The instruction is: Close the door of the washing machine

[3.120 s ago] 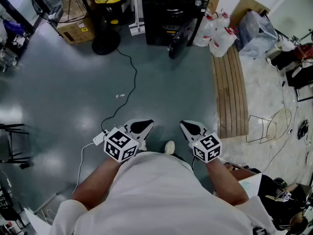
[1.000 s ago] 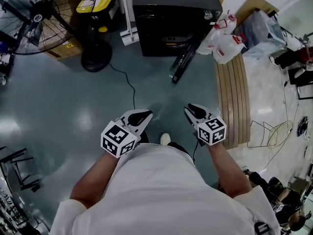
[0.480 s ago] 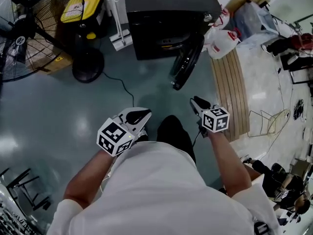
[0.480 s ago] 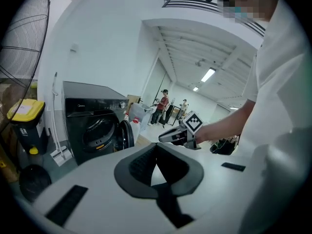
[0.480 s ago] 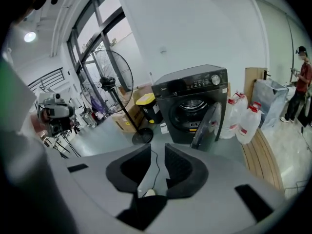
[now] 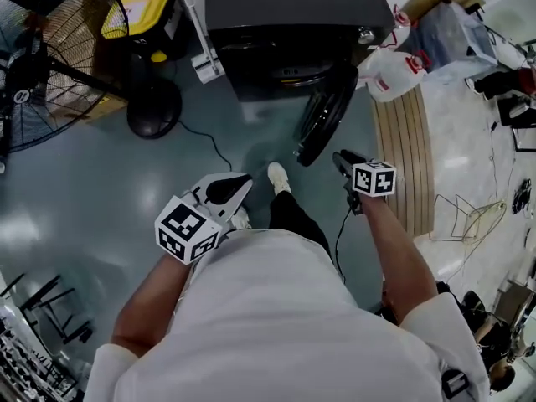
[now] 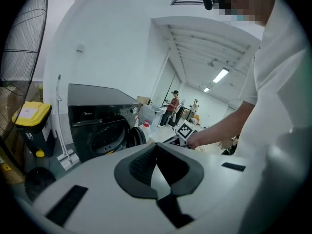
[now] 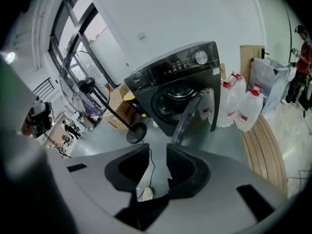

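Head view shows the right gripper (image 6: 342, 158), jaws opening on nothing, now brought near the open door (image 6: 325, 114), so a push looks next; the left gripper (image 6: 226, 188) stays closed, empty.

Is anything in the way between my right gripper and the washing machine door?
Nothing visible. Only bare floor lies between the right gripper, its jaws opening with nothing between them, and the open door. The white jugs stand off to the side.

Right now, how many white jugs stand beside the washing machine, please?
2 clearly: a jug next to the open door, a second jug right of it by the wooden slats; more may hide behind the door.
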The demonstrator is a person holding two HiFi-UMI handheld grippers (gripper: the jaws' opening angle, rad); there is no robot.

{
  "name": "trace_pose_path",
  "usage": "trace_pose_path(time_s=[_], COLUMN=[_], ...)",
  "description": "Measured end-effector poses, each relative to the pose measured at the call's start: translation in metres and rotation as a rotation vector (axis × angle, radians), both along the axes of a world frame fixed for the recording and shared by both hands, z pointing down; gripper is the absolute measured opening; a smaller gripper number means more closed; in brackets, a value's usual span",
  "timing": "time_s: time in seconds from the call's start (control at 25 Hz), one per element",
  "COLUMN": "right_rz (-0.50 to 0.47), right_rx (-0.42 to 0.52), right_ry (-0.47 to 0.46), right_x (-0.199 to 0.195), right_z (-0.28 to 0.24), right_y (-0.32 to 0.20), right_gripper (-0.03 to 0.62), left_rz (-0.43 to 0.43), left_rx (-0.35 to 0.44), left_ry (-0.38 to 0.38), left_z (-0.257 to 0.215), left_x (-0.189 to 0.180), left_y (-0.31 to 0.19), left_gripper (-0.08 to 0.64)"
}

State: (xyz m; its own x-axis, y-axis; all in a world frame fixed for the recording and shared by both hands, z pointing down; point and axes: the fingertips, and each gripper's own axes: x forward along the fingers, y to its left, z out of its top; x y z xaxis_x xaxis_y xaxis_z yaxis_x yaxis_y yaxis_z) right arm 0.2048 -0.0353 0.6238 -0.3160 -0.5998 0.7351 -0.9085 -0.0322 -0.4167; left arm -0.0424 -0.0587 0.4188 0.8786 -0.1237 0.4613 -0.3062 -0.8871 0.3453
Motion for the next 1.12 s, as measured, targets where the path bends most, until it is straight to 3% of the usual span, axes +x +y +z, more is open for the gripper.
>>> trace_pose_path(time_s=[0.36,0.6,1.12], right_rz=[0.061,0.057,0.099], right_rx=[-0.081,-0.126,-0.182], right_ry=[-0.155,-0.219,-0.299], right_x=[0.048,0.050,0.046], right_z=[0.056,0.077,0.090], right_y=[-0.056,-0.076,-0.085], right_gripper=[0.141,0.161,0.140], left_rz=[-0.053,-0.089,-0.144], left_rx=[0.001,0.003,0.001], left_ry=[-0.043,-0.055,-0.064], left_z=[0.003,0.005,0.005], left_x=[0.051,0.068,0.075], left_y=[-0.050,-0.070,-0.091], left_gripper=[0.017,0.017,0.017])
